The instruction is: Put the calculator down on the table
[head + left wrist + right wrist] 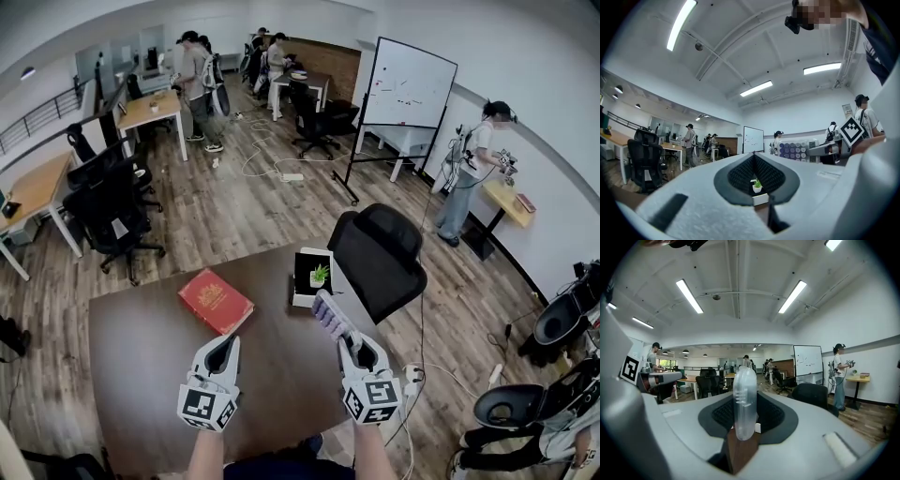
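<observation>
Over brown table (141, 347), right gripper (351, 344) jaws clamp calculator (330, 317); left gripper (225, 344) jaws seem together, empty.

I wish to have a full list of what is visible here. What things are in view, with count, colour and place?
table: one, dark brown, in front of the person
book: one, red, on the table, left of middle
box: one, white, at the table's far edge
plant: one, green, small, in the box
calculator: one, white with purple keys, above the table, in the right tool
office chair: one, black, at the table's far right corner
whiteboard: one, white, far across the room
left tool: one, white and black, over the table, tips together, empty
right tool: one, white and black, shut on the calculator
forearms: two, at the bottom edge
</observation>
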Motion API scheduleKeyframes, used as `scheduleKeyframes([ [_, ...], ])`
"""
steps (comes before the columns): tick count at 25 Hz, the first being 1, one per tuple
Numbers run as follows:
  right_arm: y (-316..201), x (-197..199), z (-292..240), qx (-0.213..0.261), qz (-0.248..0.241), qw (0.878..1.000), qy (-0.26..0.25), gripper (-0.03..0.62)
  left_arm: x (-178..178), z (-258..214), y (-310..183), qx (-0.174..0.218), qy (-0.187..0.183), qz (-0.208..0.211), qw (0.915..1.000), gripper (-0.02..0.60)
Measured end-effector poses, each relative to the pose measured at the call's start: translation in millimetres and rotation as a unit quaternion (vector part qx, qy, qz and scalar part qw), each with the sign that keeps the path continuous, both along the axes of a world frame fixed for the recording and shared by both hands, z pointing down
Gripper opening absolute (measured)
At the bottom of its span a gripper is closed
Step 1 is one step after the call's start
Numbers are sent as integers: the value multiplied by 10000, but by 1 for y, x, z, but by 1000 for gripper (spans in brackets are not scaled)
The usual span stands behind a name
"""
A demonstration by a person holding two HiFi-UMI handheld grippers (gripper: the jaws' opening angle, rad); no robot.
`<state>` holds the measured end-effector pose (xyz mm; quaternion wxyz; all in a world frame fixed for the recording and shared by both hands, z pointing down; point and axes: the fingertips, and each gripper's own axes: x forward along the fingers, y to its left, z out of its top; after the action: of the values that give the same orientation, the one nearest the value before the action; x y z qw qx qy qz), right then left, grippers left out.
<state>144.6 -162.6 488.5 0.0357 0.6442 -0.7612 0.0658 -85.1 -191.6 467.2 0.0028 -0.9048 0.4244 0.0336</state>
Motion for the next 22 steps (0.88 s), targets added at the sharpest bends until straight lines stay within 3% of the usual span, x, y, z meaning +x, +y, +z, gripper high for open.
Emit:
scheduleKeyframes([
  [8,-20,7,2,2,-213,9998,37,117,-6,1,-9,-55,-43,-331,9994,-5],
  [17,-29,12,3,-65,-287,9996,11,117,-4,1,-10,-47,16,-419,9991,-5],
  [22,-36,10,5,-91,-391,9977,-537,117,-4,0,-13,-3,46,-452,9990,-5],
])
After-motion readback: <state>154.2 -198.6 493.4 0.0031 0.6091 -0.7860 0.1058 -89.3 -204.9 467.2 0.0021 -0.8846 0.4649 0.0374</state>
